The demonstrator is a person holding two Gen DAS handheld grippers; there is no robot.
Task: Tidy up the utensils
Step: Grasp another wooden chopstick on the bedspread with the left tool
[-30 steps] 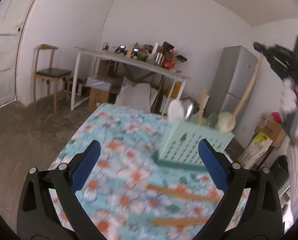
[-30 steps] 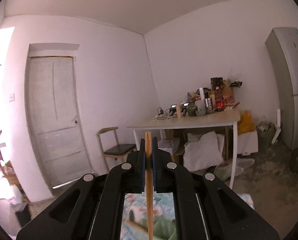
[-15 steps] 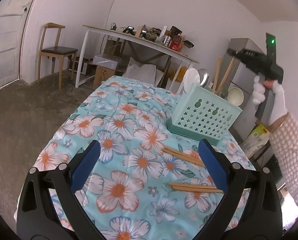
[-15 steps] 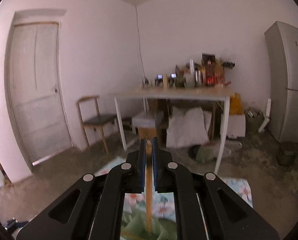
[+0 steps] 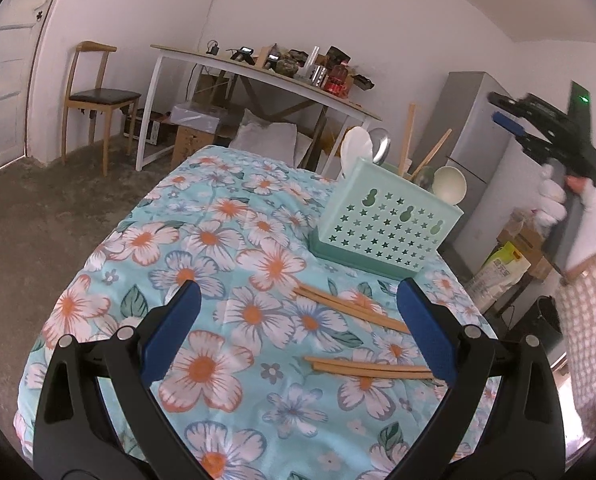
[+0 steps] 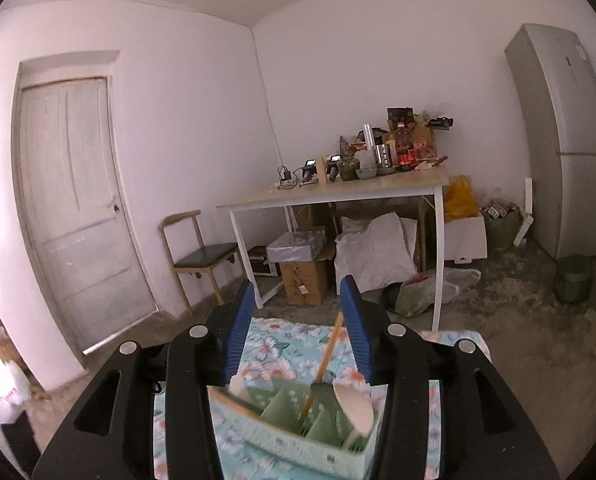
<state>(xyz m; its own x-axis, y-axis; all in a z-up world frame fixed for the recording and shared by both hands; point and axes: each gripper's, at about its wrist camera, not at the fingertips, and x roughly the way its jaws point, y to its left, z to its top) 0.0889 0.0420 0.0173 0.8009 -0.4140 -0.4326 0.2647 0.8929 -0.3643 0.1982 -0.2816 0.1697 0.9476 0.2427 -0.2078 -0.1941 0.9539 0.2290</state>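
No legible text, labels, brands or numbers anywhere; bottle label and bag print too blurred.

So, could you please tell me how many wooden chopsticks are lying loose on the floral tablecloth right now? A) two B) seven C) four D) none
C: the left wrist view shows one pair of chopsticks nearer the green utensil caddy and a second pair closer to the open left claw, all flat on the tablecloth.

Caddy (image 6: 298,446) base blurred, perhaps cropped.
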